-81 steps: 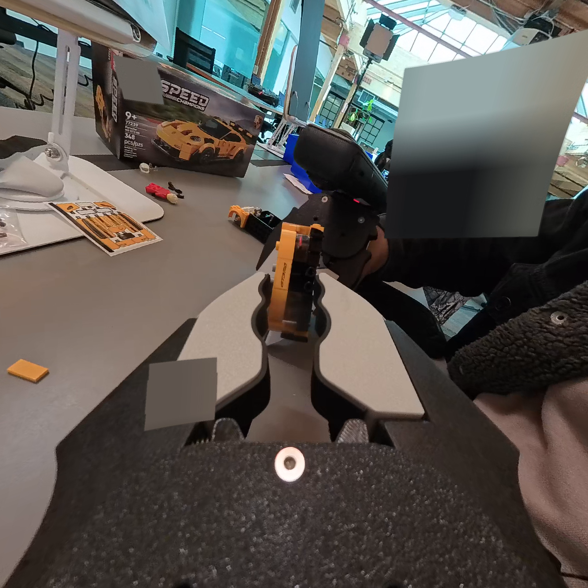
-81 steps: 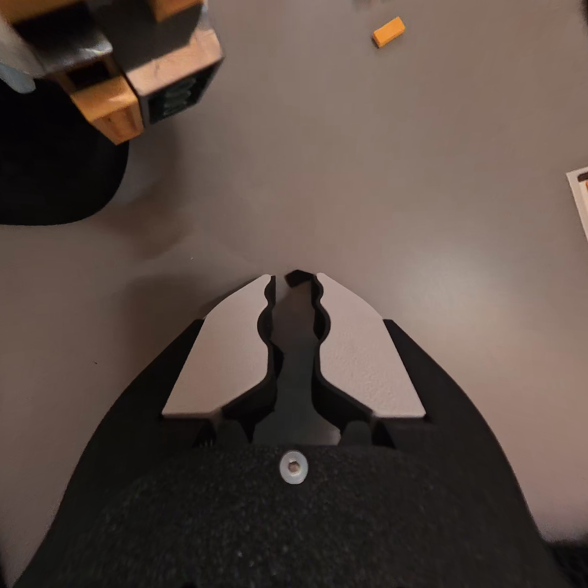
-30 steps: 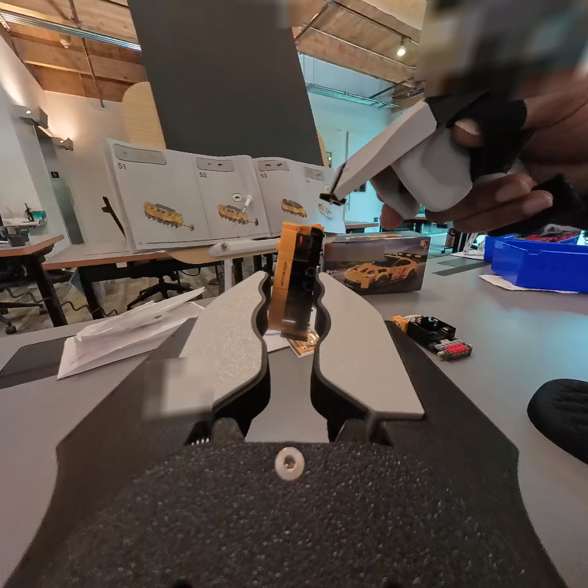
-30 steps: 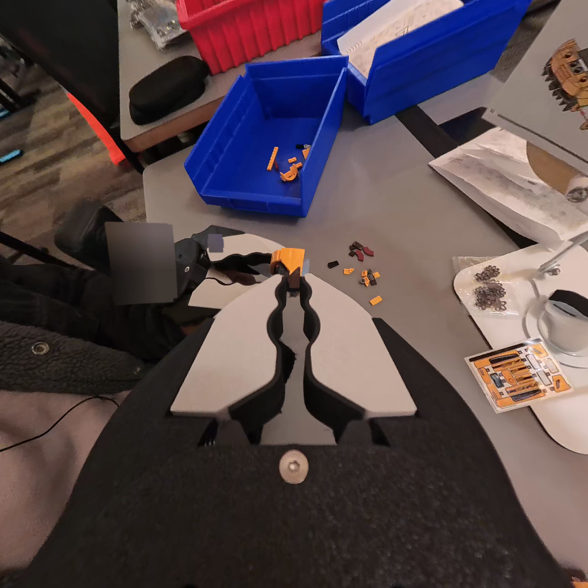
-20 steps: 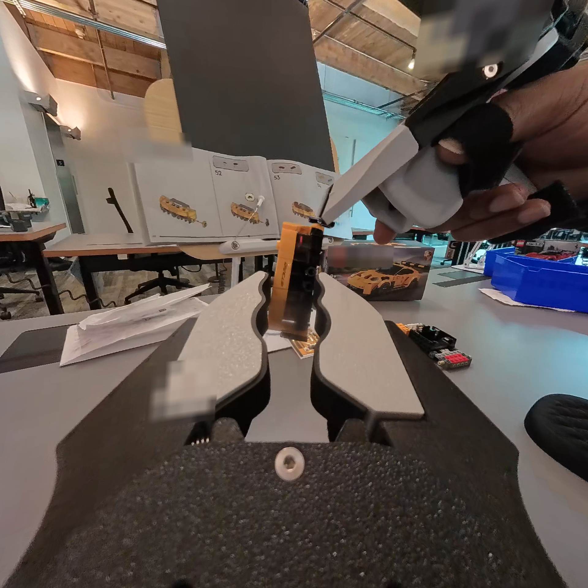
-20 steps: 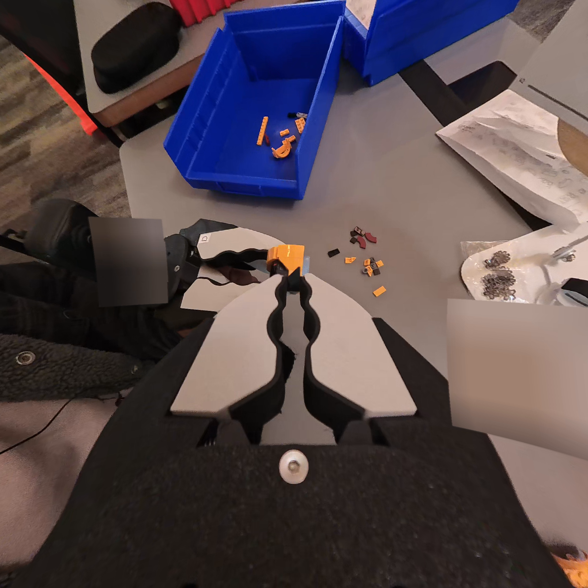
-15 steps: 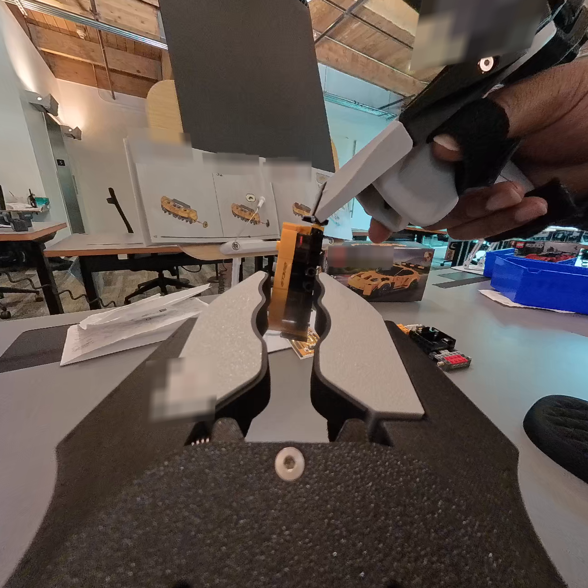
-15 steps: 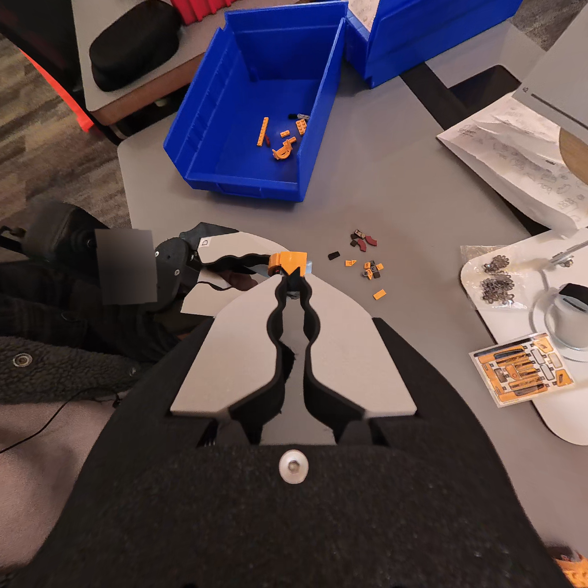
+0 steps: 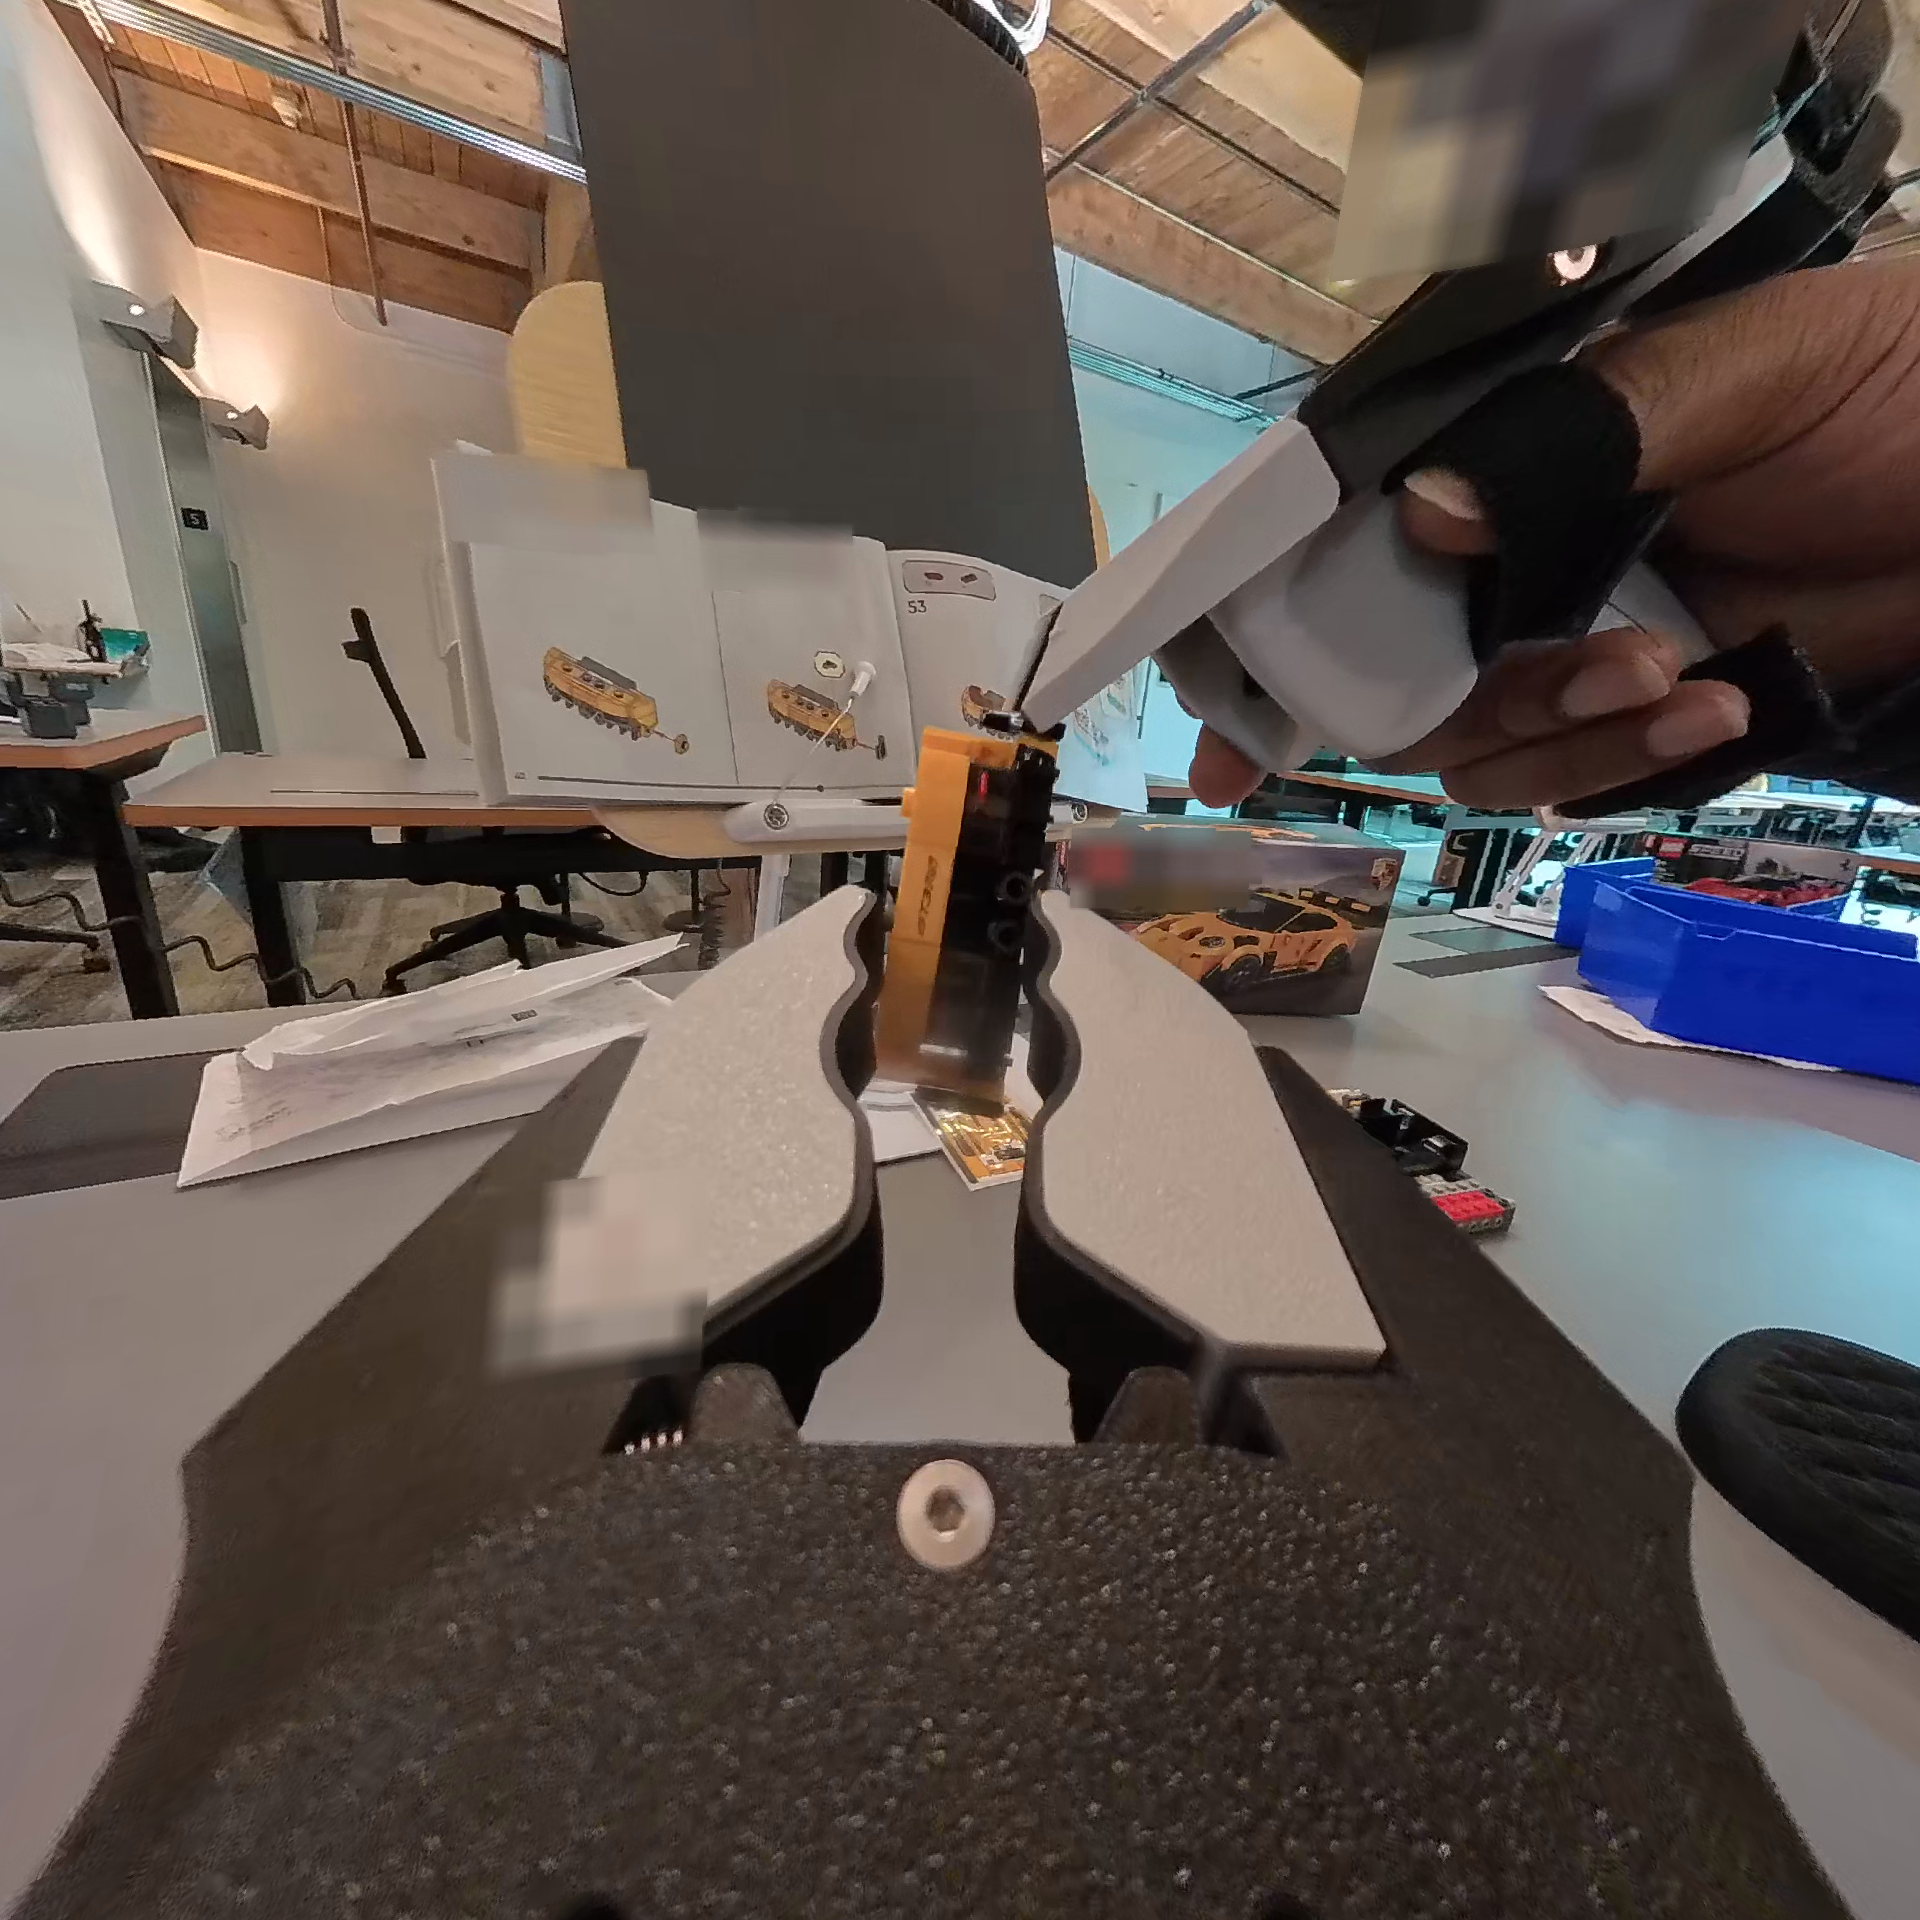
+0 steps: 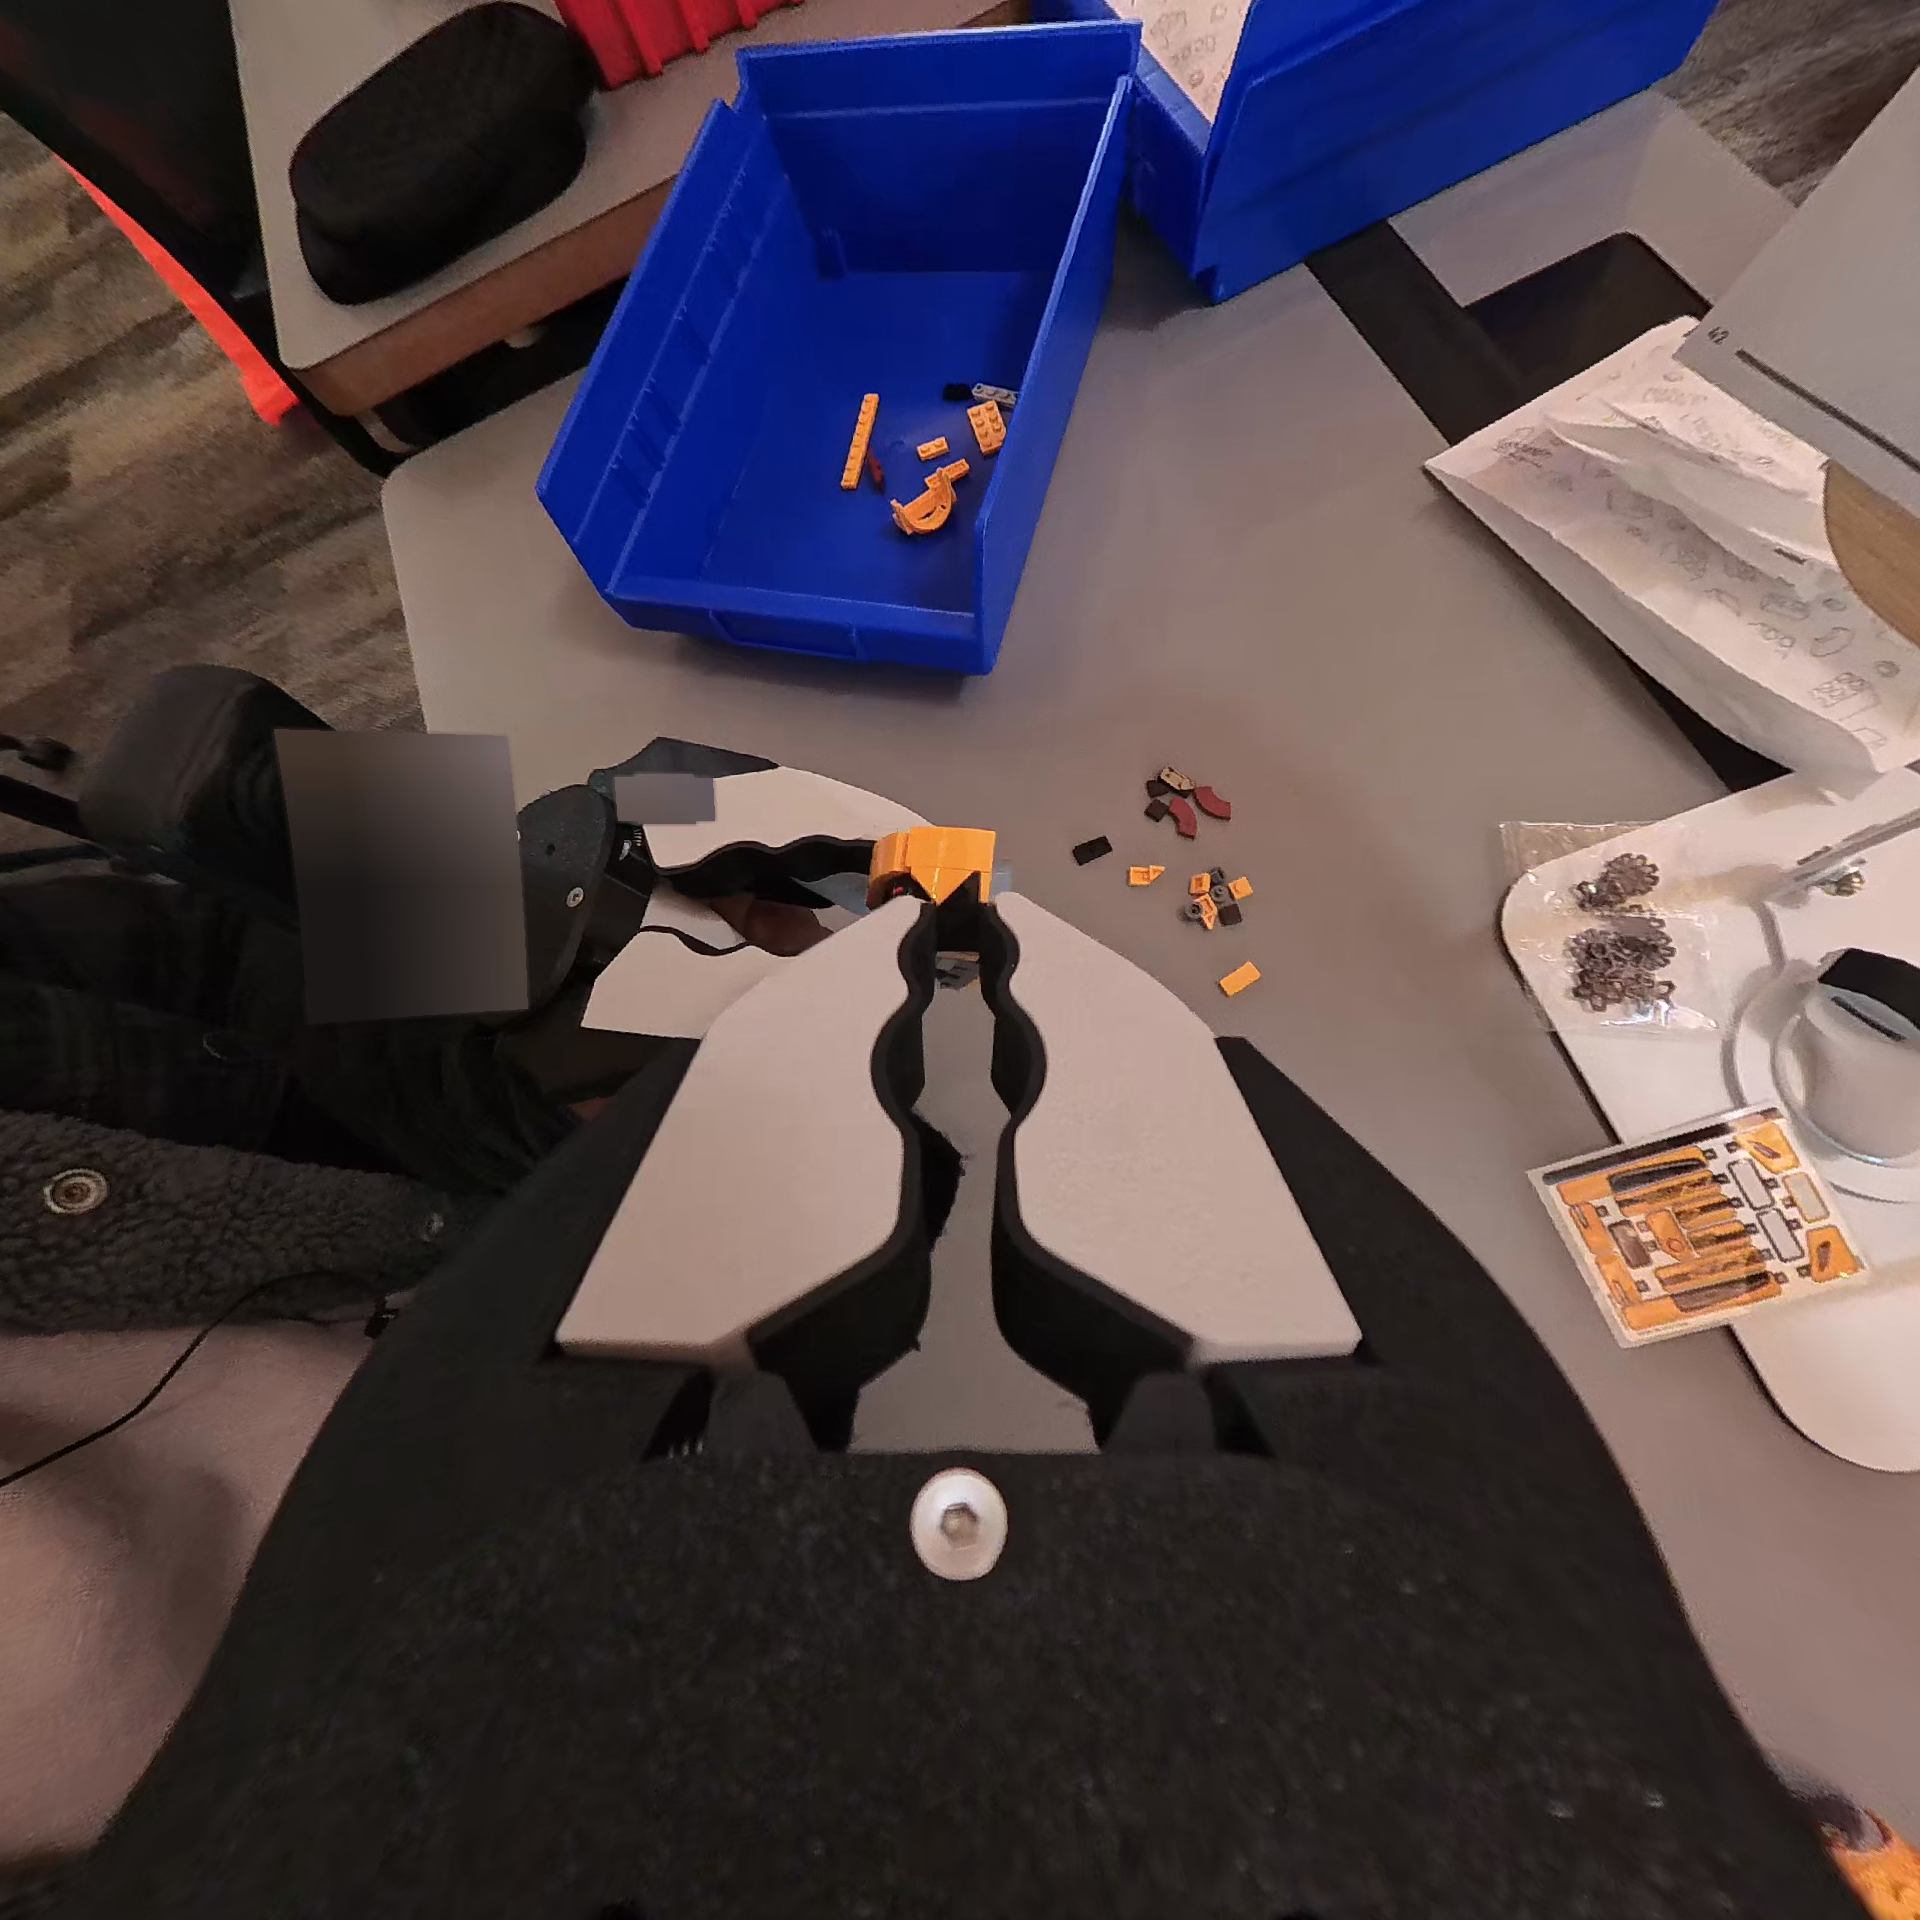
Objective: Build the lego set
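My left gripper [image 9: 956,914] is shut on an orange and black lego assembly [image 9: 951,894] and holds it upright above the grey table. My right gripper [image 9: 1029,712] comes in from the upper right, shut on a small black piece [image 9: 1003,717] that touches the top end of the assembly. In the right wrist view my right gripper [image 10: 956,920] points down at the orange top of the assembly [image 10: 935,857], with the left gripper [image 10: 748,868] reaching in from the left. The black piece is hidden there between the tips.
A blue bin [image 10: 665,436] with several orange pieces stands behind. Loose small pieces [image 10: 1195,894] lie on the table to the right. A sticker sheet [image 10: 1694,1226], an open instruction booklet [image 9: 675,675], the set's box [image 9: 1247,935] and a black and red sub-assembly [image 9: 1434,1164] are nearby. The tips of both grippers are at nearly the same place.
My right gripper has come down and left until its tip with the black piece meets the top of the assembly. The left gripper keeps its hold, nearly still.
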{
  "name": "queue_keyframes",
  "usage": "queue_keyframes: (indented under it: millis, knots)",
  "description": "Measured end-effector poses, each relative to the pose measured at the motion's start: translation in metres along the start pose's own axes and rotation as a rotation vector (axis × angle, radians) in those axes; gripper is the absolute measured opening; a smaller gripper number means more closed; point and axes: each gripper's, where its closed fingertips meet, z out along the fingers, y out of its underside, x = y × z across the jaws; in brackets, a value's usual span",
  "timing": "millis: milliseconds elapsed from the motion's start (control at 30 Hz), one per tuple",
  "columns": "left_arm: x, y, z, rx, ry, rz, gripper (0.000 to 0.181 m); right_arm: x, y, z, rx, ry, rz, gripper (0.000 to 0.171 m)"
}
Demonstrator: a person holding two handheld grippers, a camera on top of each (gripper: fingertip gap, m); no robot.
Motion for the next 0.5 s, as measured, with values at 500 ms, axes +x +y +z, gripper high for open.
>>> queue_keyframes:
  millis: [500]
  knots:
    - [-0.0011, -0.0042, -0.0015, 0.017, 0.009, -0.031, 0.025, -0.0043, -0.0036, 0.0012, 0.004, -0.040, 0.037, 0.008]
